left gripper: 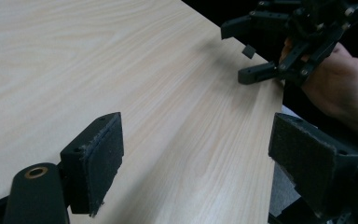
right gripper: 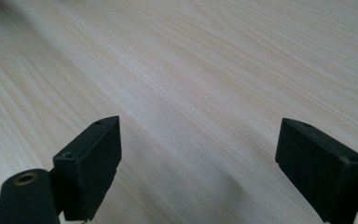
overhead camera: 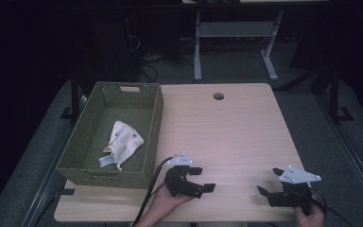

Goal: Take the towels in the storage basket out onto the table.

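Green woven basket [overhead camera: 153, 123] is sitting at the far left of the table [overhead camera: 236, 127], and the white cloth [overhead camera: 123, 141] is lying crumpled on its floor, toward the near side, with a small tag or label just beside it. I am judging the placing step as done: the cloth is inside the basket, touching neither gripper, and nothing else is lying on the tabletop to be moved.

I am holding the left gripper [overhead camera: 202, 178] low over the near edge of the table, just right of the basket's near right corner, its jaws released and standing wide with only bare wood grain between them in the left gripper view. Farther right I am holding the right gripper [overhead camera: 270, 180] near the table's near right corner, jaws likewise spread and holding nothing; the left gripper view is catching it [left gripper: 251, 49] with my hand behind it.

What is left, as I read it, is only to rest or withdraw both grippers.

Surroundings: a round cable hole [overhead camera: 218, 96] at the far edge, another desk's legs and loose cables on the dim floor beyond. Nothing is standing in the way on the table.
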### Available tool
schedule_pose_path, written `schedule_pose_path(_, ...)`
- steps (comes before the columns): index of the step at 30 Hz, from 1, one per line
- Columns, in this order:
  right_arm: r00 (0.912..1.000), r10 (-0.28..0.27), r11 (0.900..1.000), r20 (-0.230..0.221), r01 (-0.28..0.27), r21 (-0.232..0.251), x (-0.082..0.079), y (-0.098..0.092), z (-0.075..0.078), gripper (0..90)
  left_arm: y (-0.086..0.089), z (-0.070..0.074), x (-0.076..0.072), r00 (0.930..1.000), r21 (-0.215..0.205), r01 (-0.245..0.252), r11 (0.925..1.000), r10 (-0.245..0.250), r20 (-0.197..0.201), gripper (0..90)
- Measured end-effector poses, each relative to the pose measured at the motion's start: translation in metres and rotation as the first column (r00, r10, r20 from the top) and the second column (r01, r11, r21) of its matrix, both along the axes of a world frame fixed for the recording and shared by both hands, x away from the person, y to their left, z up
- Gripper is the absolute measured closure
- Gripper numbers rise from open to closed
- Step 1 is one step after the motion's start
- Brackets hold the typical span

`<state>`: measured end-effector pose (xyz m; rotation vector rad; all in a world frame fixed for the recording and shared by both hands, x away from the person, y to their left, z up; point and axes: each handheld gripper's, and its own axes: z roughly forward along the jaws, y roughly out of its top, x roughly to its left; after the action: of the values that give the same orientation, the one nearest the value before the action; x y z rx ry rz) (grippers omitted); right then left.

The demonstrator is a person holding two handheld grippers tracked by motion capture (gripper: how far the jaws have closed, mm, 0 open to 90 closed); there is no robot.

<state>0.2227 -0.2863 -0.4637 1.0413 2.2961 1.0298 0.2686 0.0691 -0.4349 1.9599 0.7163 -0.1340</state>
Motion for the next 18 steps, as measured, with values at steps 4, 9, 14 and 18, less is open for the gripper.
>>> schedule_pose_path(4, 0.9997, 0.025, 1.000, 0.005, -0.025, -0.007, 0.000, 0.004, 0.001, 14.0, -0.002, 0.016, 0.010, 0.9998, 0.008, -0.004, 1.0000, 0.004, 0.019, 18.0)
schedule_pose_path(9, 0.9994, 0.035, 0.999, 0.008, -0.034, -0.010, -0.001, 0.005, 0.002, 14.0, -0.003, 0.026, 0.020, 0.9998, 0.033, -0.010, 0.9994, 0.009, 0.017, 18.1)
schedule_pose_path(14, 0.9996, 0.028, 1.000, 0.010, -0.028, -0.004, -0.002, 0.003, 0.002, 14.0, -0.004, 0.036, 0.027, 0.9997, 0.053, -0.001, 0.9986, -0.001, 0.024, 19.1)
schedule_pose_path(18, 0.9997, 0.024, 1.000, 0.008, -0.024, 0.001, -0.001, 0.002, 0.002, 14.0, -0.004, 0.046, 0.034, 0.9998, 0.073, 0.013, 0.9973, -0.013, 0.012, 18.8)
